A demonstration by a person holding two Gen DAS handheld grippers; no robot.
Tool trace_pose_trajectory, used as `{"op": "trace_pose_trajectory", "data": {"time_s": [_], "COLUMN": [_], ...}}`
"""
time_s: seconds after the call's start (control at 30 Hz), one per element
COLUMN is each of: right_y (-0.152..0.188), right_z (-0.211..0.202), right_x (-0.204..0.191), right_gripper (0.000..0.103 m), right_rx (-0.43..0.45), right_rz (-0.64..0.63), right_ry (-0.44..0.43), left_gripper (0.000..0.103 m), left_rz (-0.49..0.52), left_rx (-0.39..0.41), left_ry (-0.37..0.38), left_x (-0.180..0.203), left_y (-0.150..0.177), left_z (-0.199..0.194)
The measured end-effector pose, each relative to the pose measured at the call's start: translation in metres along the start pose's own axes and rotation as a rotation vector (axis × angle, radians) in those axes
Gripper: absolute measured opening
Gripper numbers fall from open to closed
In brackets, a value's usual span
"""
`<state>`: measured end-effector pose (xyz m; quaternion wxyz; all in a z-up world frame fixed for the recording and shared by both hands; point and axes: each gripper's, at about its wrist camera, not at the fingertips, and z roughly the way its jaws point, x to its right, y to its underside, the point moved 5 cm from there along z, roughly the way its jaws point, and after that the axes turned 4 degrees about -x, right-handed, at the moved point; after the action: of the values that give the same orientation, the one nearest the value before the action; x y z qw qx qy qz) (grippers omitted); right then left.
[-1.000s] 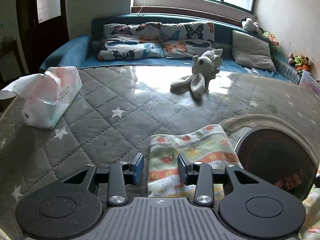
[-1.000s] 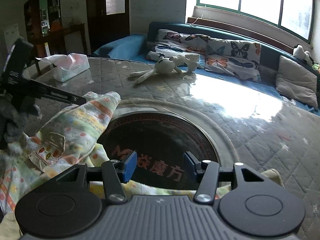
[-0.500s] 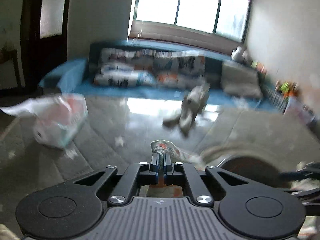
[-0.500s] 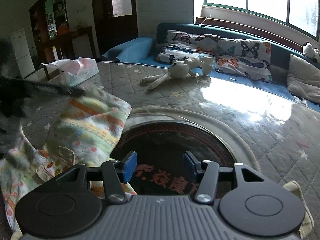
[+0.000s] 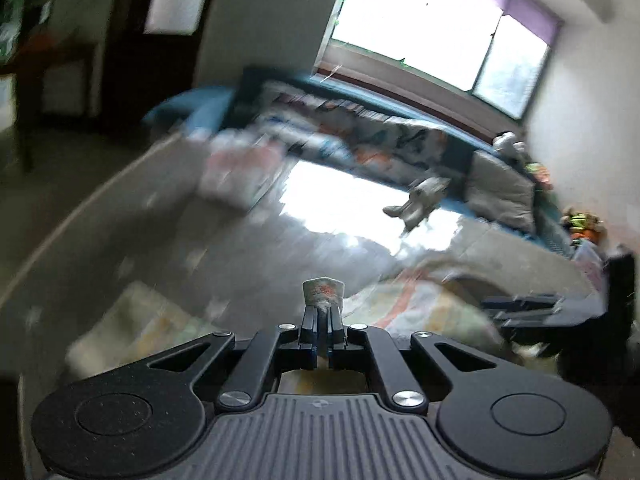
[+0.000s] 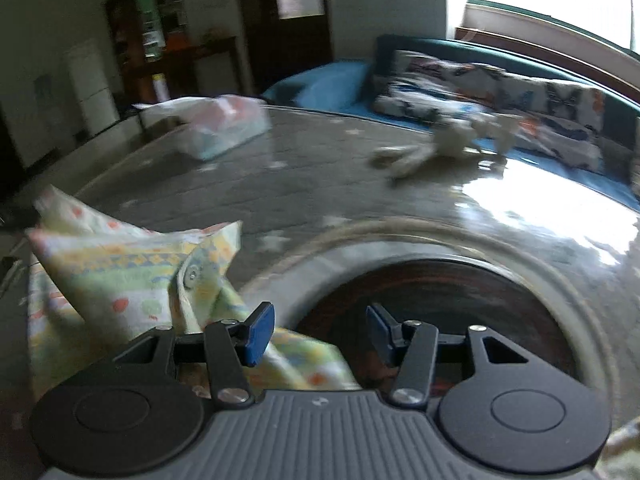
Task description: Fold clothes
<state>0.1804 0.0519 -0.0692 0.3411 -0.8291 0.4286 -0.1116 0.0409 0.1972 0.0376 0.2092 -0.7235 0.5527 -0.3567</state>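
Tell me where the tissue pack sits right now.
In the right wrist view the tissue pack lies at upper left on the quilted grey cover, beyond the patterned garment and left of the plush rabbit.

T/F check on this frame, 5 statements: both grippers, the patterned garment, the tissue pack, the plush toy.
1. The left gripper is shut on a fold of the pastel patterned garment. True.
2. The right gripper is shut on the garment. False: it is open, holding nothing.
3. The soft tissue pack lies on the grey quilted star-print cover. True.
4. The white plush toy is inside the dark round opening. False: it lies on the cover beyond it.
5. The garment is fully folded. False: it lies rumpled.
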Motion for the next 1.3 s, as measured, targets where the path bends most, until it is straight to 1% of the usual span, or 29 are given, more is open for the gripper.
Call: {"op": "trace_pose_trajectory", "data": {"time_s": [0.13, 0.27, 0.33, 0.37, 0.5, 0.63, 0.8, 0.9, 1.0, 1.17, 1.2, 1.23, 1.27, 1.3], "right_y": [0.001, 0.012, 0.014, 0.014, 0.001, -0.003, 0.002, 0.005, 0.003, 0.003, 0.004, 0.004, 0.004, 0.006], "right_z": [0.001, 0.004, 0.002, 0.001, -0.002, 0.01, 0.024, 0.026, 0.027, 0.031, 0.03, 0.03, 0.029, 0.028], "right_x": [-0.035, -0.06, -0.065, -0.065, -0.048, -0.027, -0.016, -0.015, -0.011, -0.007, -0.007, -0.009, -0.011, -0.013], "right_gripper": [0.052, 0.052, 0.05, 0.049, 0.047, 0.045, 0.043, 0.038, 0.038, 0.039, 0.035, 0.025, 0.021, 0.015], "right_rx": [-0.011, -0.044, -0.043, -0.039, -0.024, -0.066, -0.115, -0.104, -0.082, -0.08, -0.084, -0.089, -0.093, -0.097], "right_rz": [-0.078, -0.177, -0.206, -0.204, -0.129, -0.069, -0.031, -0.036, -0.036, -0.023, -0.027, -0.031, -0.039, -0.048], "right_ry": [-0.057, -0.046, -0.035, -0.036, -0.05, -0.053, -0.099, -0.093, -0.087, -0.114, -0.118, -0.122, -0.124, -0.125], "left_gripper": [0.005, 0.005, 0.005, 0.005, 0.005, 0.005, 0.005, 0.005, 0.005, 0.005, 0.005, 0.005, 0.005, 0.005], "left_rz": [-0.065, -0.095, -0.094, -0.092, -0.092, -0.091, -0.087, -0.076, -0.059, -0.036, -0.032, -0.028, -0.025, -0.018], "left_rx": [-0.071, -0.102, -0.102, -0.1, -0.102, -0.103, -0.104, -0.1, -0.094, -0.094, -0.093, -0.092, -0.091, -0.087], "left_ry": [-0.041, -0.055, -0.052, -0.051, -0.05, -0.046, -0.046, -0.049, -0.051, -0.057, -0.057, -0.058, -0.059, -0.059], "left_x": [-0.022, -0.031, -0.033, -0.033, -0.034, -0.035, -0.035, -0.033, -0.03, -0.028, -0.028, -0.027, -0.026, -0.025], "left_y": [0.024, 0.036, 0.04, 0.04, 0.041, 0.043, 0.043, 0.041, 0.036, 0.033, 0.032, 0.031, 0.03, 0.027], "left_z": [0.009, 0.017, 0.016, 0.016, 0.016, 0.016, 0.016, 0.015, 0.014, 0.015, 0.015, 0.015, 0.015, 0.016]}}
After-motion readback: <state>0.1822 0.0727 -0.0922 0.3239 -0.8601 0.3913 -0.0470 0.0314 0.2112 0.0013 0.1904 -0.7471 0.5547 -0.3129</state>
